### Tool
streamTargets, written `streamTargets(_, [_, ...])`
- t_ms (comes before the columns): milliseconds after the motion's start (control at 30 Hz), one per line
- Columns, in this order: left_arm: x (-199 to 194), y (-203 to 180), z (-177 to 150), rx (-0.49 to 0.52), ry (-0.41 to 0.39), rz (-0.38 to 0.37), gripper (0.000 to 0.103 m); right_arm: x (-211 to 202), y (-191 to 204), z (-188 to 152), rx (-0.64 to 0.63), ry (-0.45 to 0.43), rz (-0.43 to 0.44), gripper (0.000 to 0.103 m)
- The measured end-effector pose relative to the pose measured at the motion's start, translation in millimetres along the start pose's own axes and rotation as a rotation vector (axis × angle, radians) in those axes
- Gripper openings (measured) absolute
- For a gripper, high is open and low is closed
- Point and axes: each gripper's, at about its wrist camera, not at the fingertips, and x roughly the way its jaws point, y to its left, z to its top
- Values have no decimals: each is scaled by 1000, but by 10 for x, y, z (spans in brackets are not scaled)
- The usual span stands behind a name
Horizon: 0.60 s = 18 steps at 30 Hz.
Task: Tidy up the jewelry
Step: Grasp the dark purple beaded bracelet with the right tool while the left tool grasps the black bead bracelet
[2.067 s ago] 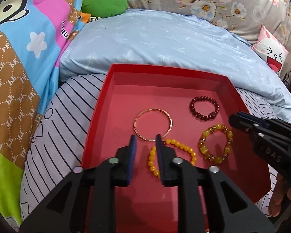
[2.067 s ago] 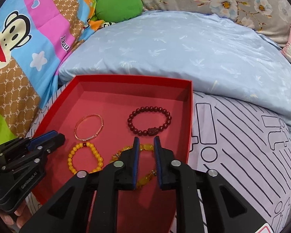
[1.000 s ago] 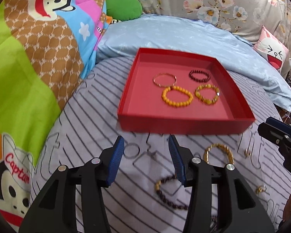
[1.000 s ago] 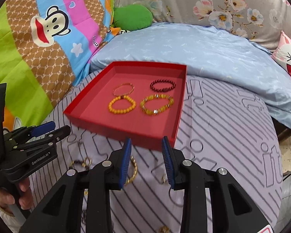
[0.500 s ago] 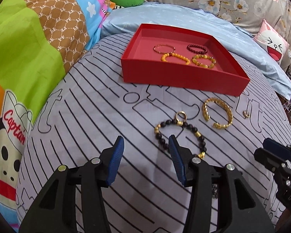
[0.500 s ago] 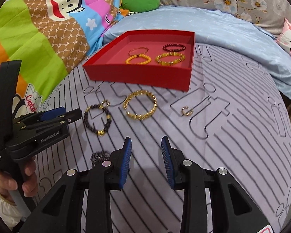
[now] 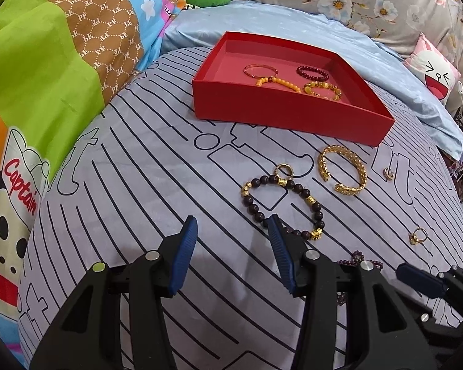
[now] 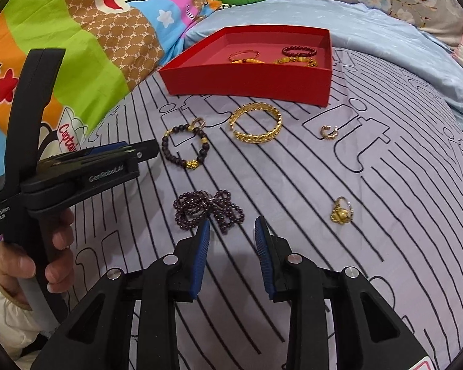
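Note:
A red tray (image 7: 281,114) (image 8: 250,84) holds several bracelets at the far side of the striped bedsheet. In front of it lie a dark bead bracelet with gold beads (image 7: 281,206) (image 8: 185,146), a gold cuff bangle (image 7: 344,171) (image 8: 256,125), a small gold ear cuff (image 8: 328,132), a gold ring (image 8: 341,211) and a tangled dark bead string (image 8: 208,209). My left gripper (image 7: 233,226) is open and empty, just left of the dark bead bracelet. My right gripper (image 8: 231,226) is open and empty, right at the near edge of the tangled string.
A light blue pillow (image 7: 293,21) lies behind the tray. A colourful cartoon blanket (image 7: 46,71) rises on the left. A pink cartoon cushion (image 7: 435,67) sits at the far right. The bed's edge drops off at the right.
Both grippers have pulled back from the tray, opened, and lowered toward the loose jewelry on the sheet. The dark bead bracelet and tangled string are now close to the fingertips.

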Motion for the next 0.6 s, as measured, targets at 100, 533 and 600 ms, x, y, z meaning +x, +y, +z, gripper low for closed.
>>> streamTargets(100, [23,-5,15,-3,4,-3,45,62,48,-3,-12,14,8,19])
streamTargets(533, [211,-68,100,-6,23,-40,44,136,9,17,-1,8,18,4])
streamTargets(600, [229,-81,118,-4,21,-52,42,95,-20,29,6,-2,20,4])
